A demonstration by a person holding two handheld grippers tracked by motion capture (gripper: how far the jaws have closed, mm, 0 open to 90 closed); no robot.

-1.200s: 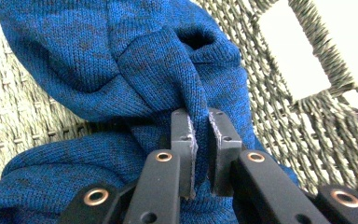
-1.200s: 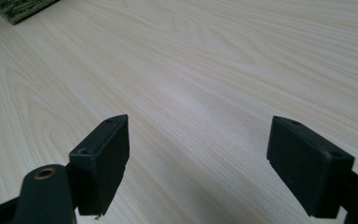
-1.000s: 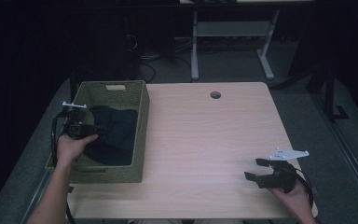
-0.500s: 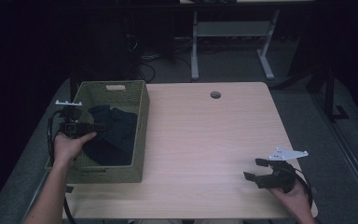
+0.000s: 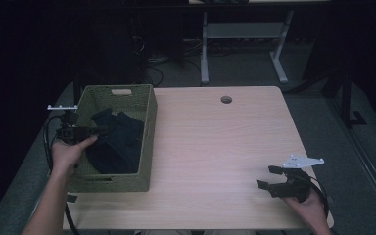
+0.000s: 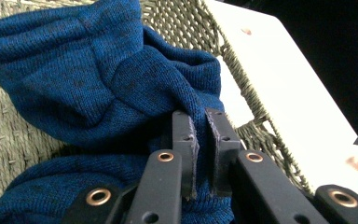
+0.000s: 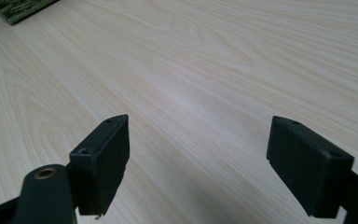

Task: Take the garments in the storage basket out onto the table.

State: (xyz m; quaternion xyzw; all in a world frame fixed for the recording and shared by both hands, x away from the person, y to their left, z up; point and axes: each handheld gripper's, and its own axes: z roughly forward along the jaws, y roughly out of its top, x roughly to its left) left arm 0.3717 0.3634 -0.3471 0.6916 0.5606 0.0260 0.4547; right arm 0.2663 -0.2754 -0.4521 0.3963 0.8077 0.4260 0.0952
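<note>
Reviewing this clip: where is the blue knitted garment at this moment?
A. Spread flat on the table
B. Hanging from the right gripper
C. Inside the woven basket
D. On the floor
C: the blue knitted garment lies inside the woven basket, with the left gripper shut on a fold.

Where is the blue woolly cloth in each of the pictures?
High view: the blue cloth lies dark inside the woven basket at the table's left, with the left gripper at its edge.
Left gripper view: it covers the left and middle, a fold pinched between the shut jaws.
Right gripper view: not in it; open jaws over bare table.
Shared landmark: the woven basket.
</note>
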